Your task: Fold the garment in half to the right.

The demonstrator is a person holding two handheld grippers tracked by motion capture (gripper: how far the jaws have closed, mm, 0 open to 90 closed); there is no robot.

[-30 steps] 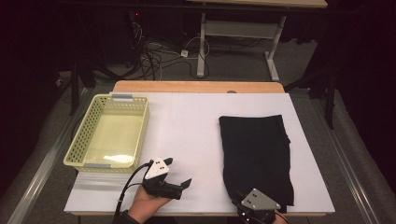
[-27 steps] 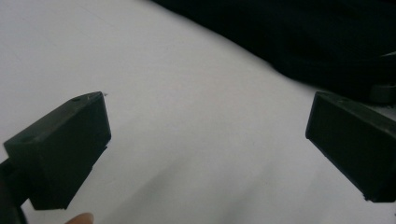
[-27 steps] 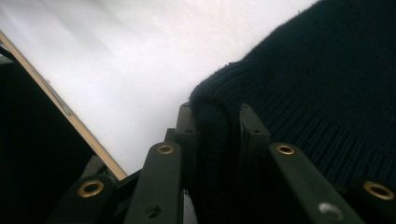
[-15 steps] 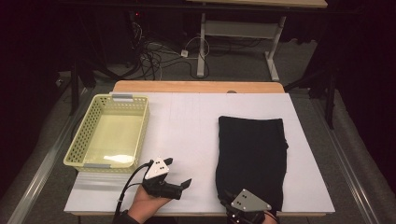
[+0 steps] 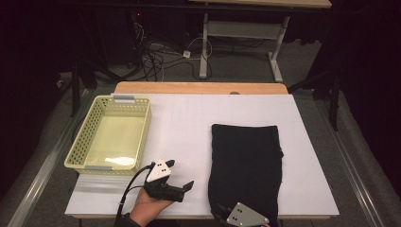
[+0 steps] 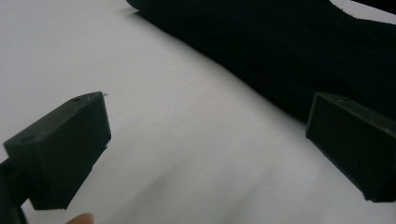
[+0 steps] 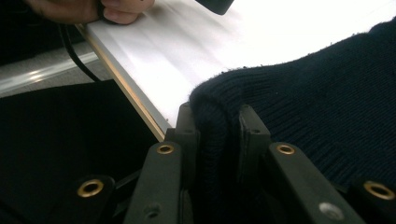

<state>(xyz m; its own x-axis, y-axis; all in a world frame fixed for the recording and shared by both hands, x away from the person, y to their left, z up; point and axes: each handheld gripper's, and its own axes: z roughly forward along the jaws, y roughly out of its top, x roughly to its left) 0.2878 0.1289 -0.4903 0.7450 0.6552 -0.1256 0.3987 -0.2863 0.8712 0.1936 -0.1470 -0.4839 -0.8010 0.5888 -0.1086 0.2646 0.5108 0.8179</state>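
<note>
We find the folded black knitted garment lying flat on the right half of the white desk top, its long sides running from the middle of the desk to the near edge, where its near end overhangs slightly. In the right gripper view the ribbed, dark navy-black knit bunches at the desk's near edge.

The right gripper sits at the near edge of the desk, at the garment's near left corner, with its grey three-cornered plate uppermost. In the right gripper view its 2 black jaws stand narrow and pinch a fold of the knit between them; the pads press on the cloth from both sides.

The left gripper rests in a hand near the near edge, left of the garment and apart from it. In the left gripper view its 2 jaws stand wide, with bare white desk between them and nothing held; the garment's edge lies beyond them.

A pale yellow perforated plastic basket stands along the left edge of the desk, well apart from the garment. A strip of light wood runs along the far edge of the desk.
</note>
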